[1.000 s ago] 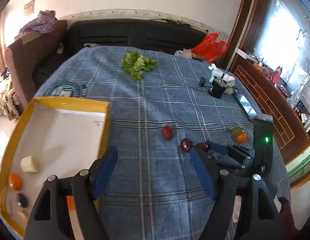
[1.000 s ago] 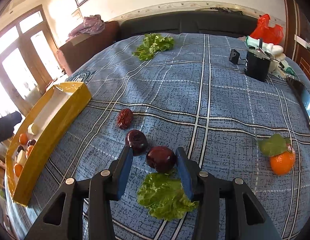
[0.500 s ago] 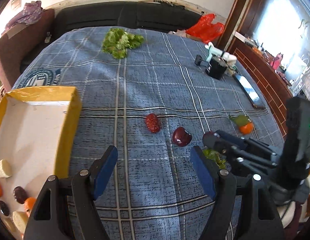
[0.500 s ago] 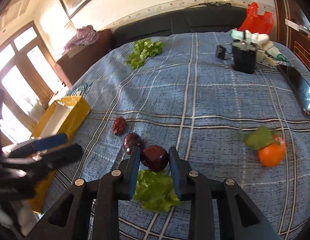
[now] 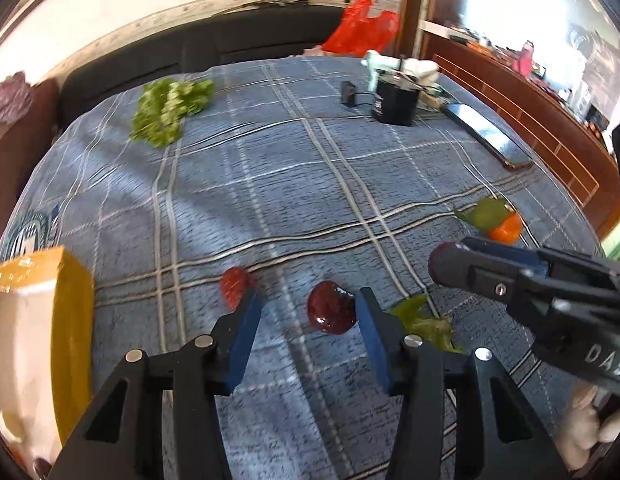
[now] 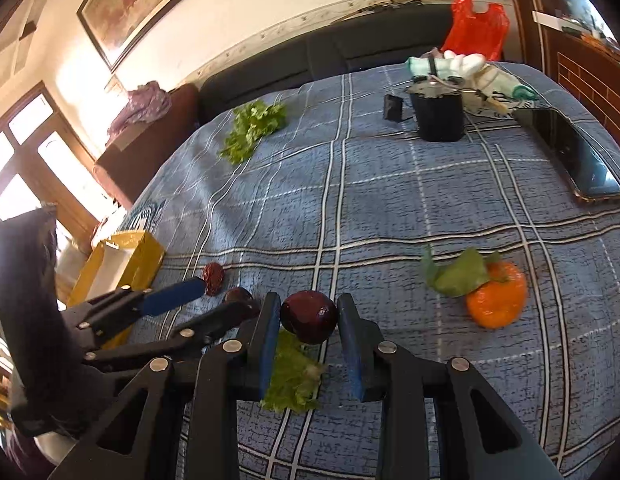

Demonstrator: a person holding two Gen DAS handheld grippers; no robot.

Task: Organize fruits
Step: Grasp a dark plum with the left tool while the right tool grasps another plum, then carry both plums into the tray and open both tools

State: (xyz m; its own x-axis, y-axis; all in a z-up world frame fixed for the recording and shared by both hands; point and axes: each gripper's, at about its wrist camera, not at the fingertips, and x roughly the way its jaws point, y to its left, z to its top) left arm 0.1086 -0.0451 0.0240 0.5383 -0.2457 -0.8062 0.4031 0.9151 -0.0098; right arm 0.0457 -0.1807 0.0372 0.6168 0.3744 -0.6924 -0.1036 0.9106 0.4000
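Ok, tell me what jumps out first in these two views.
The right gripper clamps a round dark-red plum above a green lettuce leaf on the blue checked tablecloth. Beside it, the left gripper is closing around a second dark-red fruit. A bright orange tangerine lies to the right.

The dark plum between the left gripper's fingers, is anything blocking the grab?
Nothing visible. The dark plum sits on the cloth between the closing left gripper fingers. The red date lies just outside the left finger.
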